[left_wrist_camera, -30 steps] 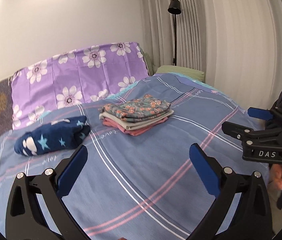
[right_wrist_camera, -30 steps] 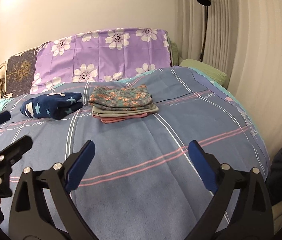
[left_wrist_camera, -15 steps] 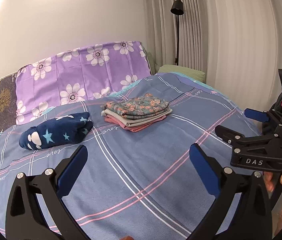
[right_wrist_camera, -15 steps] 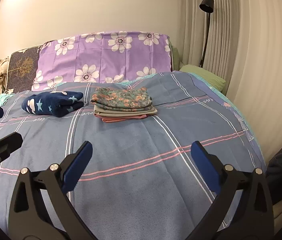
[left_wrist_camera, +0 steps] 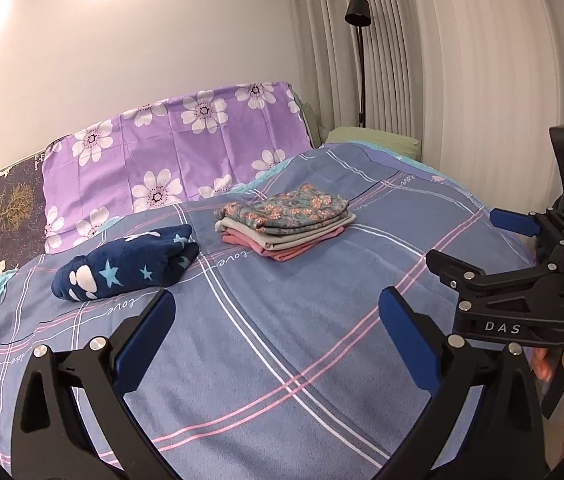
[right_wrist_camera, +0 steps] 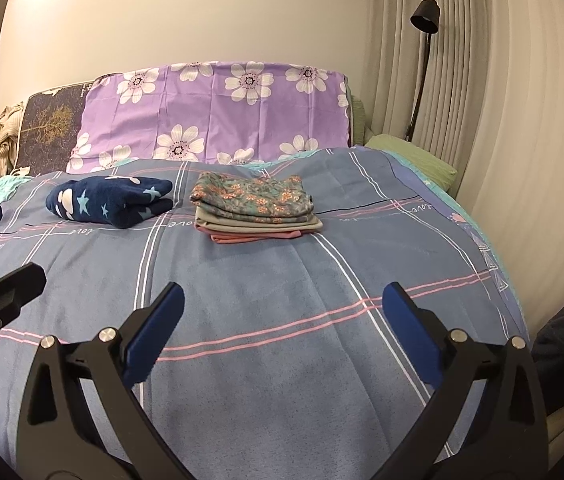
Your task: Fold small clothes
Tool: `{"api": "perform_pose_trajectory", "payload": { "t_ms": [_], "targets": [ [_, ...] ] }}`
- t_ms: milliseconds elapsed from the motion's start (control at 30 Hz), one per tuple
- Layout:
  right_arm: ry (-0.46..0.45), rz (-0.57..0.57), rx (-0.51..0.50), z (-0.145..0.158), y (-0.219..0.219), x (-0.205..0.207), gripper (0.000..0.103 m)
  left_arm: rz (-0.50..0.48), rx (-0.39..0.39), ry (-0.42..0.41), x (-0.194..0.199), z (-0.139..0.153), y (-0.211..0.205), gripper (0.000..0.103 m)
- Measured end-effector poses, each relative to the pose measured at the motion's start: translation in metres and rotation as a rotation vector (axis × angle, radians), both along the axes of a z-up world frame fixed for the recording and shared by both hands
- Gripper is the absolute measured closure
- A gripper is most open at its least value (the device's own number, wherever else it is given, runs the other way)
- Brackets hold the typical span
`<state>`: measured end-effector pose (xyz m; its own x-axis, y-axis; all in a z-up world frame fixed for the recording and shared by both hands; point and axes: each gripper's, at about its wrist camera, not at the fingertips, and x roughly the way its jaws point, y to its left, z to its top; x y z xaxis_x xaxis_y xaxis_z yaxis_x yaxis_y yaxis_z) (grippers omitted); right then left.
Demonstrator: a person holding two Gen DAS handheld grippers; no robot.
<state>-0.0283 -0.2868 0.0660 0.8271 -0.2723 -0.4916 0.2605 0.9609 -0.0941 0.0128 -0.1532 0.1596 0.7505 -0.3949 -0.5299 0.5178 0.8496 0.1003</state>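
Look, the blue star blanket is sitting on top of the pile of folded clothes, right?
Not quite. The blue star blanket lies beside the pile of folded clothes, directly on the bed cover, not on top. A flowery folded piece tops the pile. The right wrist view shows it clearly.

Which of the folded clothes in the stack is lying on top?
The floral garment is on top of the stack; a grey piece and a pink piece lie under it.
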Motion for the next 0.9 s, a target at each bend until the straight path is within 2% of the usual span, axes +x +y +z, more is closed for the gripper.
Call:
{"api": "perform_pose_trajectory", "payload": {
  "t_ms": [900],
  "targets": [
    [0.037,-0.005,0.011,-0.013,-0.001,0.006,0.002,0.002,0.03,0.058,0.006,-0.021,-0.004,0.001]
  ]
}}
